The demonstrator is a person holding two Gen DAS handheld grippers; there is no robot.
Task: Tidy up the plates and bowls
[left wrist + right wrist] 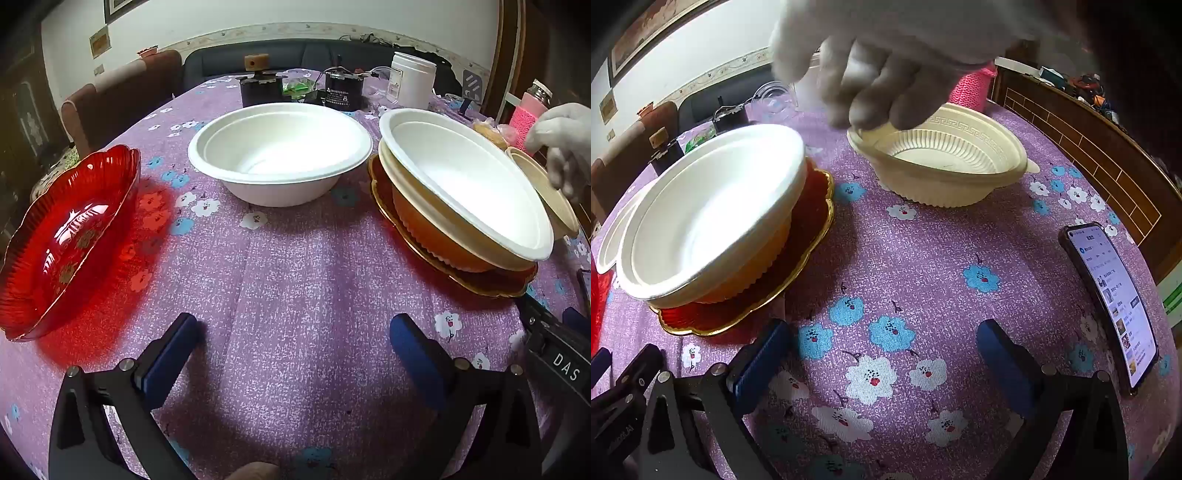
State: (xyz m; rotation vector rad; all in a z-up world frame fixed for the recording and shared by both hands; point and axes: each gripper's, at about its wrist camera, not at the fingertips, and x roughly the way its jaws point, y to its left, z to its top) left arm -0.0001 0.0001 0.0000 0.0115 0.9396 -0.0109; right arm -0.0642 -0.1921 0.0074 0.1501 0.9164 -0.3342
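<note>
A red glass dish (62, 240) sits at the left. A white bowl (279, 151) stands alone in the middle. To its right, white bowls (465, 184) are stacked on an orange bowl (436, 236) on a red gold-rimmed plate (472, 280); the stack also shows in the right wrist view (709, 214). A cream ribbed bowl (942, 162) sits tilted farther right, with a white-gloved hand (879, 66) touching its rim. My left gripper (293, 334) is open and empty over the cloth. My right gripper (882, 339) is open and empty.
A purple flowered tablecloth (295, 280) covers the table. A lit phone (1115, 306) lies at the right edge. Black devices (341, 92), a white jar (412, 79) and a pink-sleeved bottle (530, 114) stand at the back. A chair (110, 99) is behind on the left.
</note>
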